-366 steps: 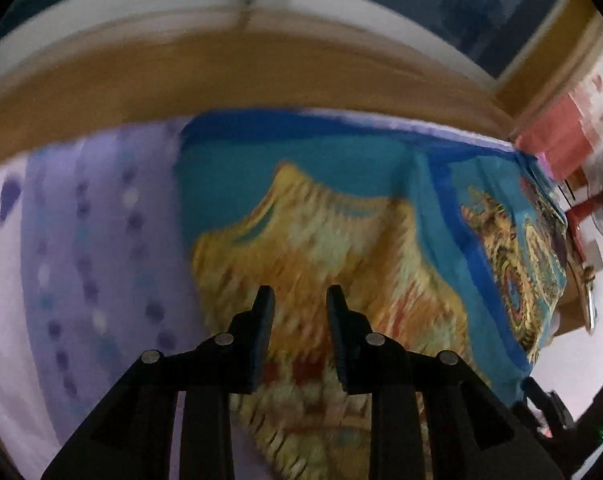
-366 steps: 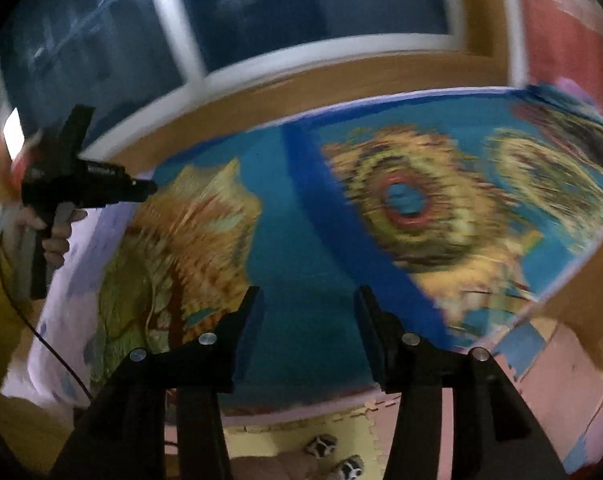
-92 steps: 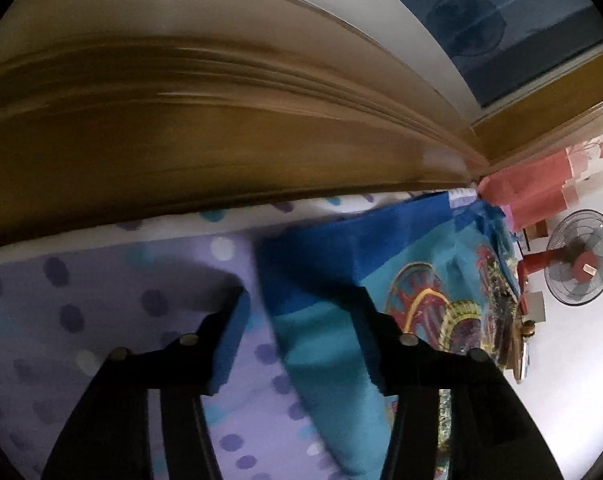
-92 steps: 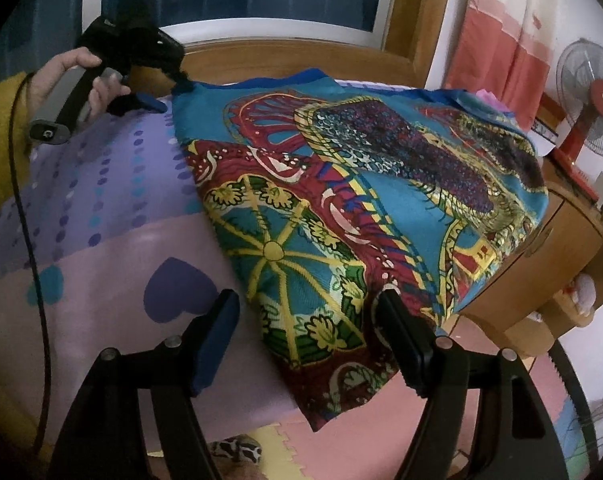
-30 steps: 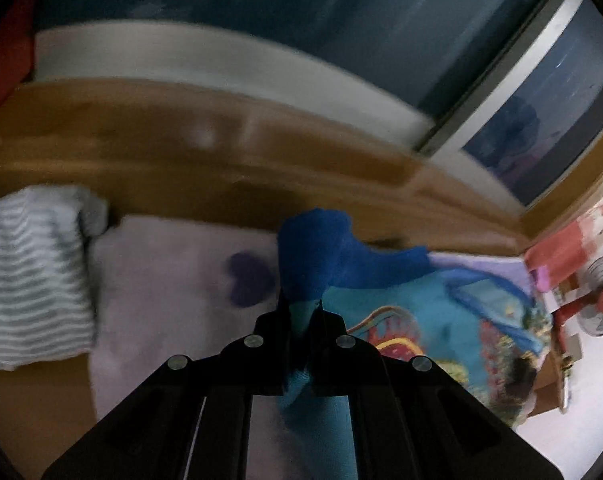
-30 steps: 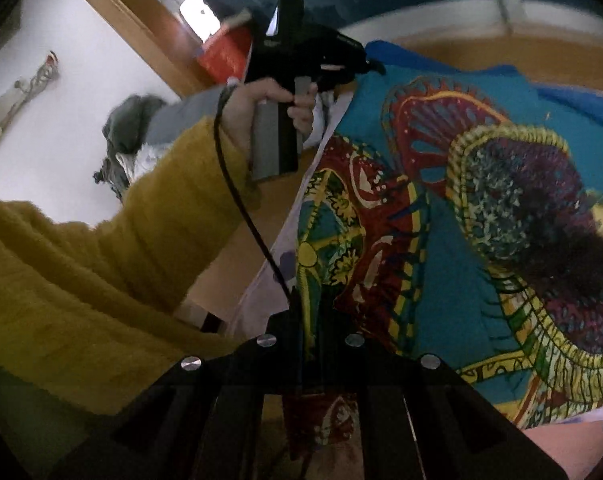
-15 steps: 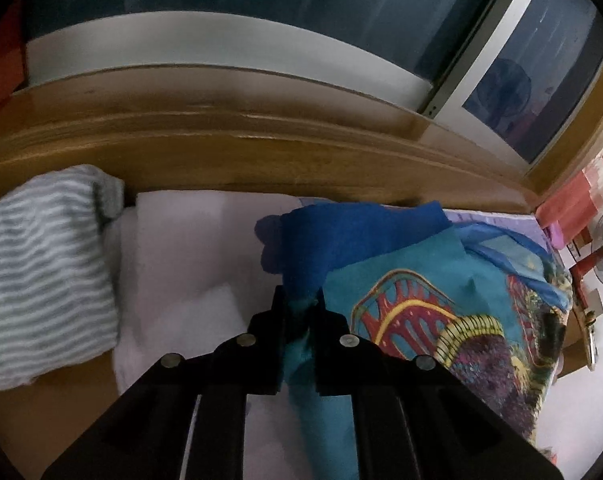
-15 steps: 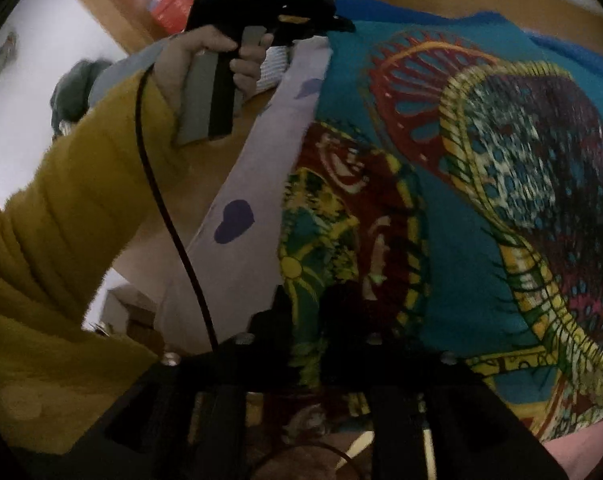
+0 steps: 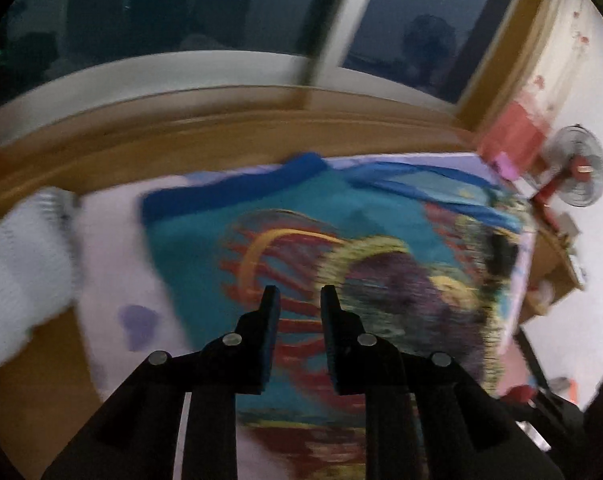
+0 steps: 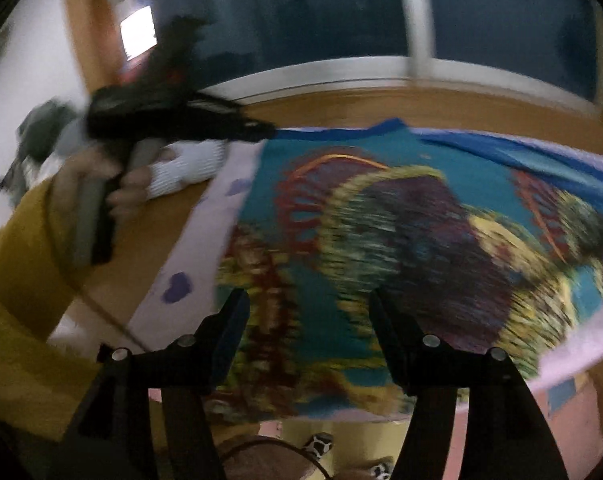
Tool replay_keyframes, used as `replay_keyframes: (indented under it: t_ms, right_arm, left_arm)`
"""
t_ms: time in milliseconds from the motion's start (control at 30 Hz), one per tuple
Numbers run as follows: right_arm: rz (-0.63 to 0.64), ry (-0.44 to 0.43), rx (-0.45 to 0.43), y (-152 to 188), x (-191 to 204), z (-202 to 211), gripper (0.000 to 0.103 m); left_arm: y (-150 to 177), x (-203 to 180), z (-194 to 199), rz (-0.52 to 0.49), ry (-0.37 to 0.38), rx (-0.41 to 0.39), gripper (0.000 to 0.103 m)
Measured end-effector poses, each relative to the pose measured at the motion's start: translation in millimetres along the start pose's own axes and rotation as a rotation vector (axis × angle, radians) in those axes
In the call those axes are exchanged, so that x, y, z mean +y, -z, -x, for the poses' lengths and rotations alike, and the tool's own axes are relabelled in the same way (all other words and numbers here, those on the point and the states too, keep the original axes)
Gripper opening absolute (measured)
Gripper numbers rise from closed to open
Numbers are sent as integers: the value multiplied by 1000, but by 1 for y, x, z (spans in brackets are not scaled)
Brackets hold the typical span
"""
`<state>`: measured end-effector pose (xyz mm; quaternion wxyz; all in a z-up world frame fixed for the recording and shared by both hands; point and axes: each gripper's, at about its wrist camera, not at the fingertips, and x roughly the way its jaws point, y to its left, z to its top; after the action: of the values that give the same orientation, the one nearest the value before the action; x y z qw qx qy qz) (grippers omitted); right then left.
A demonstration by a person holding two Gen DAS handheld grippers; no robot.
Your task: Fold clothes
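My left hand-held gripper (image 9: 296,300) hangs above the patterned cloth (image 9: 341,264) with its jaws a narrow gap apart and nothing between them. My right hand-held gripper (image 10: 307,312) stands wide apart, also holding nothing, over the near edge of the same cloth (image 10: 401,248).

The cloth lies spread on the bed (image 9: 113,272), teal with a blue border along its far edge and a red, yellow and dark purple print across the middle. It covers most of the pale lilac sheet (image 10: 205,248), which shows only as a strip on the left, dotted with purple hearts, and a thin rim at the right. Both views are smeared by motion, so I cannot make out the print's detail or whether the cloth is one layer or doubled.

In the right wrist view my left hand (image 10: 101,176), in a mustard-yellow sleeve (image 10: 17,300), grips the black handle of the other tool; its tip sits just by the cloth's far left corner. A striped white fabric bundle (image 9: 21,264) rests on the wooden surround left of the sheet. Behind the bed run a wooden headboard ledge (image 9: 221,140) and a dark window (image 9: 161,12). A red standing fan (image 9: 577,168) stands at the far right beside a pink curtain (image 9: 513,124). The lower part of my right-hand view is cut off by the tool's black arms.
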<state>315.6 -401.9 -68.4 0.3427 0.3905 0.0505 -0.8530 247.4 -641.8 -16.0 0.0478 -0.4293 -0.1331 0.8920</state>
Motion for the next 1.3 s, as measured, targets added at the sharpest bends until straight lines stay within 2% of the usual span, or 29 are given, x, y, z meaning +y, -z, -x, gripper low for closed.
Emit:
replay_keyframes:
  t_ms: [200, 400, 500, 633, 833, 1067, 1300]
  right_arm:
    - [-107, 92, -63, 3, -60, 36, 63]
    - [-97, 144, -92, 14, -119, 73, 63]
    - [-82, 177, -109, 18, -154, 93, 63]
    - [-113, 187, -110, 26, -206, 117, 63]
    - [-204, 195, -99, 42, -278, 142, 63]
    - [-303, 210, -129, 41, -359, 155, 63]
    - [-247, 275, -105, 11, -430, 154, 63]
  left_arm:
    - [2, -68, -25, -74, 36, 43, 21]
    - [5, -148, -54, -109, 59, 77, 21]
    - [3, -192, -63, -127, 51, 67, 21]
    - [6, -246, -77, -140, 54, 69, 22]
    - [12, -307, -103, -161, 46, 111, 23]
    - [-12, -369, -140, -217, 61, 111, 23]
    - [-50, -418, -192, -217, 72, 85, 23]
